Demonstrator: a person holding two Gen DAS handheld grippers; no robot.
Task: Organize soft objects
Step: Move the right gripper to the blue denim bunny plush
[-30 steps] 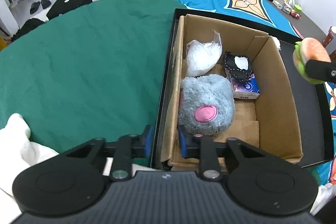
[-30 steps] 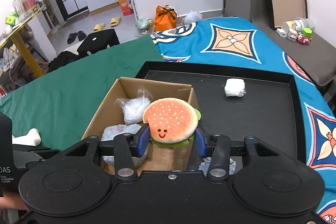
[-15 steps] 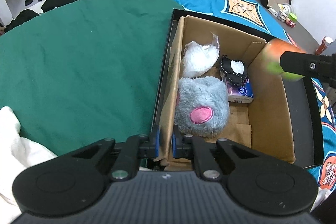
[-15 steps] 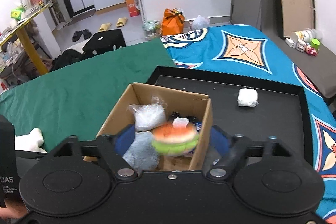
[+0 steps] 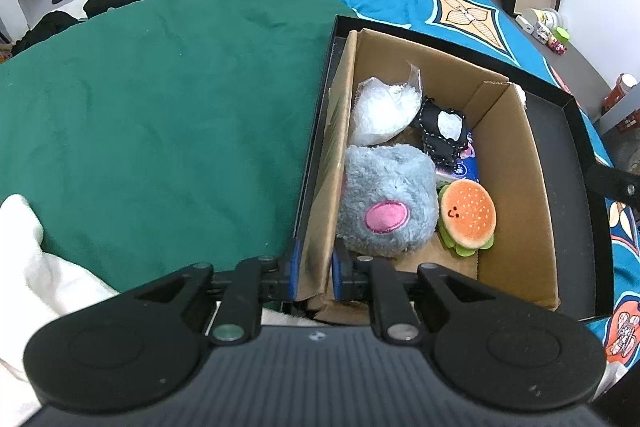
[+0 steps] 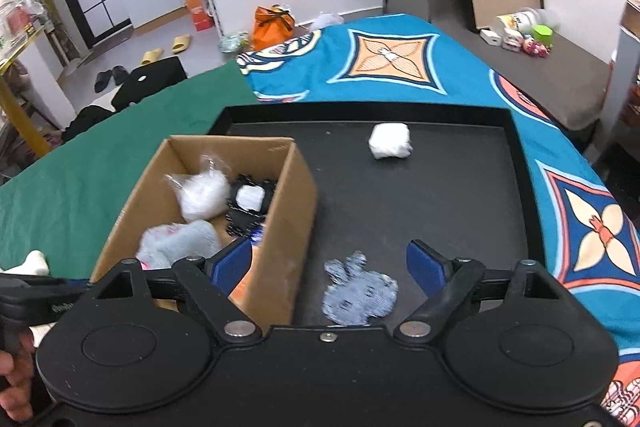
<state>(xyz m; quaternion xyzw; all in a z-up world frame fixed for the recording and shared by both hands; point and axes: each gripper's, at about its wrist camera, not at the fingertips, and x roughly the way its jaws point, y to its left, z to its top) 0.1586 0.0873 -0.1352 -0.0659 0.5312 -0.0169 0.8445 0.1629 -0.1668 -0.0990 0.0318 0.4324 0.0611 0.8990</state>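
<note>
Landmark: a cardboard box [image 5: 516,163] standing open in the left part of a black tray [image 6: 400,195].
Left tongs [image 5: 314,275]: narrow, clamped on the box's near-left wall, 1 pad outside and 1 inside. This looks meant to steady the box while things go in.
Right tongs [image 6: 330,263]: wide, nothing between the pads; the jaws have just been opening. They hang over the box's right wall and the bare tray beside it.
Burger [image 5: 467,213]: a plush toy lying free on the box floor near the front, bun face up, touching the grey plush on its left. It reads as just dropped.
Grey plush [image 5: 384,203]: fills the box's near-left corner, pink patch up.
Other contents: a clear bag [image 5: 386,107] at the box's back-left, a black pouch [image 5: 442,131] to its right.
Left to sort: a grey knitted piece [image 6: 358,291] on the tray just right of the box, and a white bundle [image 6: 390,141] well beyond the box toward the tray's far rim.
Likely next: the free right tongs are closest to the knitted piece.
</note>
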